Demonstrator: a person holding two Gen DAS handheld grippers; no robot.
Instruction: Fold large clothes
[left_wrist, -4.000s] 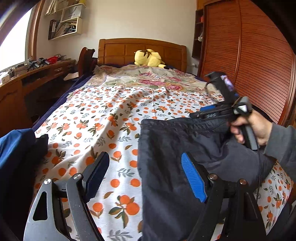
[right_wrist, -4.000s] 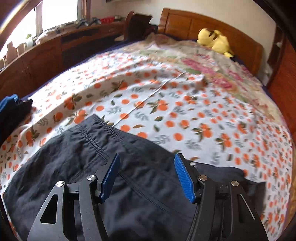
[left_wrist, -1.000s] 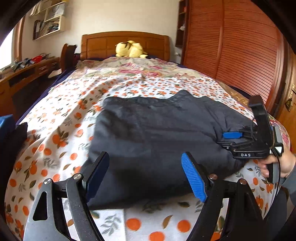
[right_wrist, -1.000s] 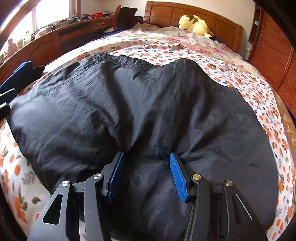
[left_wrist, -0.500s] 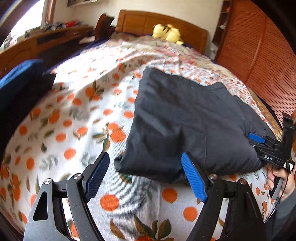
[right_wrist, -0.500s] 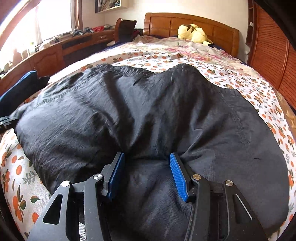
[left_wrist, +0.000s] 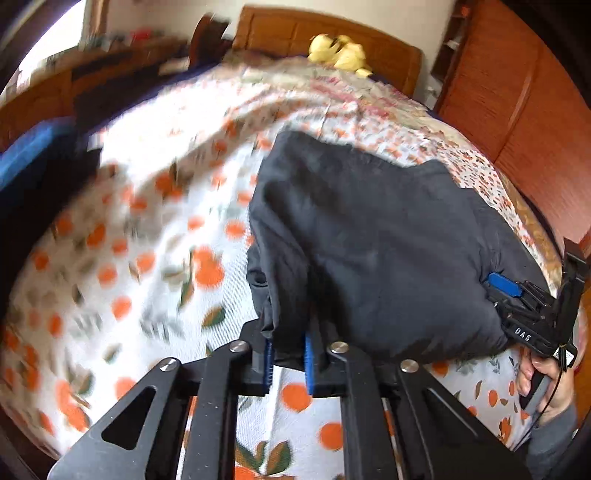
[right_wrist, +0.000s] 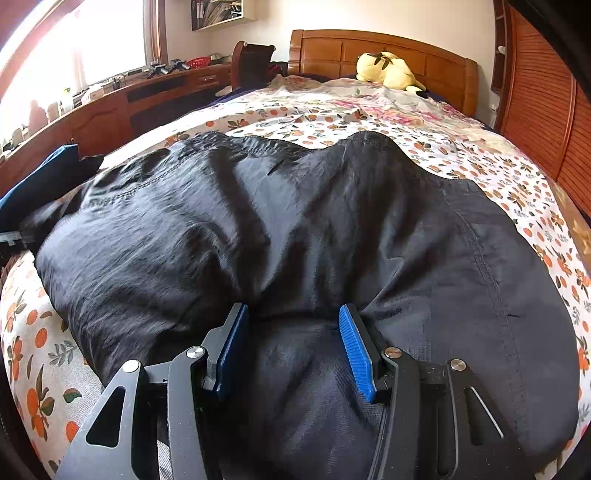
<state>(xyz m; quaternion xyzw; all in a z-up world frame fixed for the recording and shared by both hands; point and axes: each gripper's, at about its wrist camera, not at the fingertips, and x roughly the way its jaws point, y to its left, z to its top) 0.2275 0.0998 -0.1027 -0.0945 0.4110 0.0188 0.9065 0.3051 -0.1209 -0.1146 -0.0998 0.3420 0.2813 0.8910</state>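
A dark grey garment (left_wrist: 369, 240) lies folded into a thick pad on the orange-print bedsheet (left_wrist: 147, 240). My left gripper (left_wrist: 288, 354) is at its near left corner, the jaws closing with a bunched fold of cloth pinched between the blue pads. In the right wrist view the same garment (right_wrist: 295, 229) fills the frame. There my right gripper (right_wrist: 295, 332) holds a puckered ridge of cloth at the near edge, jaws about half apart. In the left wrist view, the right gripper (left_wrist: 517, 295) and the hand (left_wrist: 546, 373) that holds it sit at the garment's right end.
A yellow plush toy (right_wrist: 388, 70) rests by the wooden headboard (right_wrist: 436, 70). A wooden desk (right_wrist: 110, 107) runs along the left, with a blue cloth item (right_wrist: 40, 177) by the bed's near left edge. Slatted wardrobe doors (right_wrist: 546, 96) close off the right side.
My left gripper went from wide open in front of the garment to its near left corner and closed on the cloth there. The right gripper kept its hold and place.
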